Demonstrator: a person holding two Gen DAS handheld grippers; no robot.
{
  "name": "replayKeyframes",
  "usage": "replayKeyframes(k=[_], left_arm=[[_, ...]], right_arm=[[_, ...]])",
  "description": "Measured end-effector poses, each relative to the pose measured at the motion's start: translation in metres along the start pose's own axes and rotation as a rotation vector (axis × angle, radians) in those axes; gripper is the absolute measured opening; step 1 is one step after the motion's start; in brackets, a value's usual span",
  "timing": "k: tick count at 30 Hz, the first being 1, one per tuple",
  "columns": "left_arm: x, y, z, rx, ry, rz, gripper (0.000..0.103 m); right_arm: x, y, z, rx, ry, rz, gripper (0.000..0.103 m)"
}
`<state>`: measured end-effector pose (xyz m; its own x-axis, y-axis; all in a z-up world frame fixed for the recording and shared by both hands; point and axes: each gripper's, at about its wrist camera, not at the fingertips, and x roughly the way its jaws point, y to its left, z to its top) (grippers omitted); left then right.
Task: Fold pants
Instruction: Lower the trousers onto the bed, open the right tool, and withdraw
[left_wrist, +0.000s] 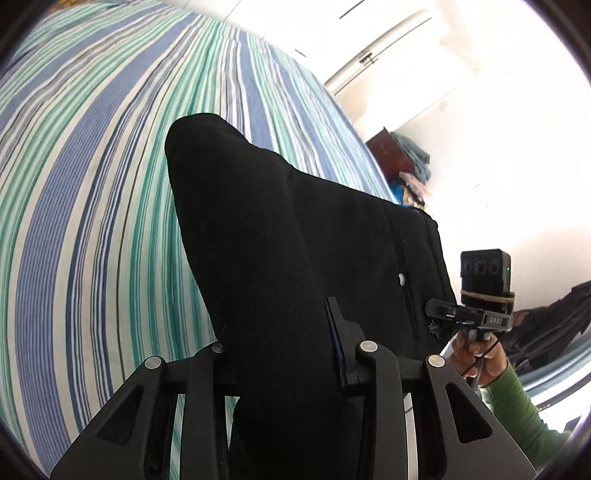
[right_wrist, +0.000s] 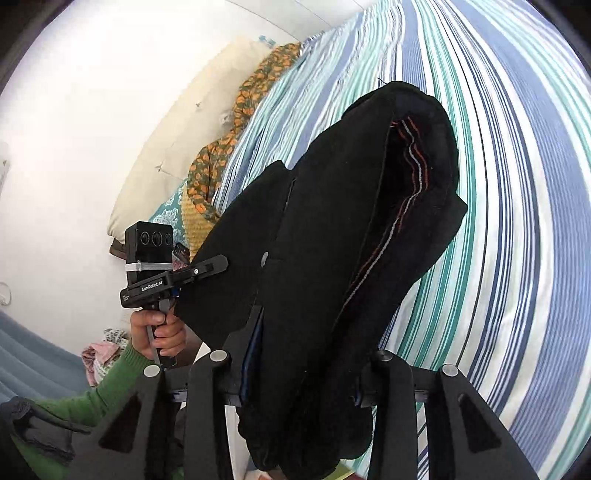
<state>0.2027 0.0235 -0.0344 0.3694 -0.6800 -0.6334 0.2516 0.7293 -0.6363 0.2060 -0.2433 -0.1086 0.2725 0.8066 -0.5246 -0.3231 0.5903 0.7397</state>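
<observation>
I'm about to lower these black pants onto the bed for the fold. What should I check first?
1. Left gripper clamped on the pants: ok.
2. Right gripper clamped on them: ok.
3. Pants lifted off the striped bedsheet: ok.
4. Fabric spread flat between the grippers: not ok, it hangs bunched.
5. Bed bare below the pants: cannot tell, fabric hides it.

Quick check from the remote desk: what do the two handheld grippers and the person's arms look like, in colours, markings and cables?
Both are matte black. The left gripper has white "GenRobot.AI" lettering, a boxy three-lens camera block strapped on with a pale band, and a thin black cable down its handle. The right gripper has a similar block bound with tan cord, showing a small green light. Silver round pivot pins mark the linkages. Ribbed green sleeves cover both arms.
</observation>
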Motion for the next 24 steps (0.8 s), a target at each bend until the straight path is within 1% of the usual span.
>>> replayKeyframes(k=[1,2,3,4,5,6,7,8,9,10,11,12,13,14,15,16,17,19,21,22,24], left_arm=[[0.007,0.0,0.01,0.011,-0.018,0.011,0.033],[0.019,0.0,0.017,0.031,-0.031,0.034,0.036],[0.032,0.004,0.02,0.055,-0.036,0.075,0.045],[0.048,0.01,0.02,0.064,-0.034,0.135,0.052],[0.063,0.019,0.015,0.055,-0.018,0.216,0.063],[0.072,0.032,0.007,0.038,0.003,0.29,0.061],[0.078,0.042,-0.003,0.016,0.022,0.358,0.059],[0.076,0.047,-0.014,0.005,0.019,0.384,0.056],[0.067,0.049,-0.028,0.013,-0.003,0.384,0.059],[0.053,0.045,-0.04,0.046,-0.035,0.398,0.06],[0.038,0.038,-0.052,0.093,-0.063,0.448,0.071],[0.026,0.027,-0.064,0.151,-0.094,0.519,0.086],[0.014,0.017,-0.074,0.201,-0.13,0.575,0.092],[-0.003,0.009,-0.083,0.244,-0.178,0.611,0.097],[-0.02,0.002,-0.092,0.276,-0.226,0.633,0.098],[-0.033,-0.006,-0.099,0.3,-0.275,0.656,0.099],[-0.043,-0.017,-0.103,0.322,-0.326,0.683,0.099],[-0.056,-0.037,-0.106,0.347,-0.391,0.728,0.101],[-0.067,-0.049,-0.108,0.329,-0.43,0.774,0.102],[-0.072,-0.058,-0.108,0.325,-0.445,0.796,0.102],[-0.082,-0.072,-0.103,0.338,-0.45,0.801,0.102]], right_arm=[[-0.003,0.0,0.015,-0.019,-0.02,-0.011,0.039],[-0.004,-0.003,0.028,-0.036,-0.031,-0.022,0.039],[-0.004,-0.007,0.039,-0.048,-0.04,-0.039,0.04],[-0.001,-0.015,0.046,-0.05,-0.052,-0.063,0.043],[0.003,-0.027,0.05,-0.037,-0.061,-0.085,0.047],[0.009,-0.043,0.05,-0.007,-0.056,-0.112,0.049],[0.015,-0.06,0.046,0.033,-0.041,-0.168,0.053],[0.019,-0.078,0.041,0.078,-0.024,-0.254,0.054],[0.02,-0.094,0.03,0.122,-0.007,-0.342,0.054],[0.014,-0.104,0.017,0.147,-0.012,-0.391,0.055],[0.003,-0.108,0.004,0.153,-0.045,-0.384,0.063],[-0.011,-0.108,-0.009,0.155,-0.082,-0.374,0.067],[-0.026,-0.104,-0.023,0.145,-0.108,-0.408,0.071],[-0.04,-0.098,-0.035,0.126,-0.125,-0.443,0.078],[-0.054,-0.09,-0.046,0.105,-0.139,-0.462,0.083],[-0.066,-0.081,-0.056,0.087,-0.15,-0.479,0.094],[-0.078,-0.072,-0.064,0.075,-0.165,-0.508,0.103],[-0.101,-0.053,-0.078,0.049,-0.206,-0.553,0.103],[-0.119,-0.033,-0.086,0.004,-0.252,-0.623,0.103],[-0.123,-0.017,-0.084,-0.025,-0.283,-0.658,0.103],[-0.138,0.008,-0.082,-0.09,-0.364,-0.697,0.103]])
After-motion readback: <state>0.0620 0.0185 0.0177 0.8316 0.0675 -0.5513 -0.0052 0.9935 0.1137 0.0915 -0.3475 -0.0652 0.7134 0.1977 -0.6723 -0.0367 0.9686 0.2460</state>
